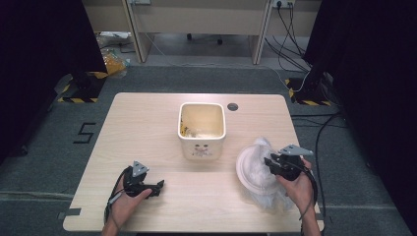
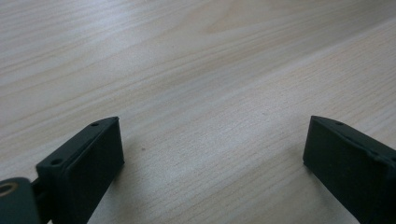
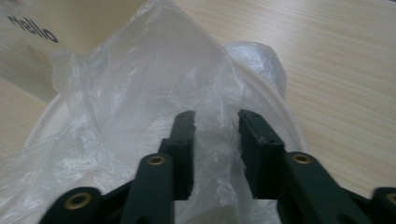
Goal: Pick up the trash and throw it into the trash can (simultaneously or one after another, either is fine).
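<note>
On the pale wooden tabletop (image 1: 147, 128), my right hand-held gripper (image 3: 215, 122) has its jaws pinched narrowly on the clear plastic bag (image 3: 140, 93) over the white bowl (image 1: 244, 169). The film is thin (and slippery), so I judge a pull could slip it free or drag the bowl; my left hand-held gripper (image 2: 212, 140) rests wide open, empty.

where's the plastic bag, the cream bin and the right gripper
plastic bag (image 3: 140, 84), right gripper view, on its crumpled clear film above the jaws
cream bin (image 1: 201, 146), high view, on its front wall
right gripper (image 3: 217, 126), right gripper view, midway between its fingertips

Both grippers, left gripper (image 1: 158, 187) and right gripper (image 1: 268, 161), are black with brass-coloured rivets, grey triangular top plates and trailing cables.
</note>
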Demonstrator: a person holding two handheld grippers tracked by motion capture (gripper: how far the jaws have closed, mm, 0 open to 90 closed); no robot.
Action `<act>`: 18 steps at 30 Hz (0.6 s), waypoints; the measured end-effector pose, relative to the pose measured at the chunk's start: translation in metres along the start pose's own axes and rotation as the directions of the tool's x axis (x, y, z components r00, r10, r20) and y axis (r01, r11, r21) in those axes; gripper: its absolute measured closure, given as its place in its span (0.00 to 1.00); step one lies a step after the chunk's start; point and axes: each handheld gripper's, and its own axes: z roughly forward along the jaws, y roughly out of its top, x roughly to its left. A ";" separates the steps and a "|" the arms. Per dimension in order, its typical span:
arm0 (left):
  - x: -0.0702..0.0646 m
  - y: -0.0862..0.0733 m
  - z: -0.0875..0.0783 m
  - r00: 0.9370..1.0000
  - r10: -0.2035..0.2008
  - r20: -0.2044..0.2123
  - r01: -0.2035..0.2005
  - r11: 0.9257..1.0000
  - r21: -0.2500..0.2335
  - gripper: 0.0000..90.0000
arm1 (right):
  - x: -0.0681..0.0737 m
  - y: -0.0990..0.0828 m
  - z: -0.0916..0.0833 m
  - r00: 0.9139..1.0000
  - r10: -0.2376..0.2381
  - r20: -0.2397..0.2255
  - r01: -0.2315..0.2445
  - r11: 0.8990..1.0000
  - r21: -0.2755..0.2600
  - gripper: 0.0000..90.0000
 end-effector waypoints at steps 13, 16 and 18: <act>0.000 0.000 0.000 1.000 0.000 0.000 0.000 1.000 0.000 0.05 | -0.003 0.009 -0.024 0.999 -0.017 -0.041 0.012 0.993 -0.119 0.98; 0.000 0.000 0.000 1.000 0.000 0.000 0.000 1.000 0.000 0.05 | -0.003 0.018 -0.040 0.999 -0.026 -0.043 0.019 0.985 -0.171 0.98; 0.000 0.000 0.000 1.000 0.000 0.000 0.000 1.000 0.000 0.05 | -0.003 0.021 -0.047 0.999 -0.029 -0.042 0.020 0.982 -0.189 0.98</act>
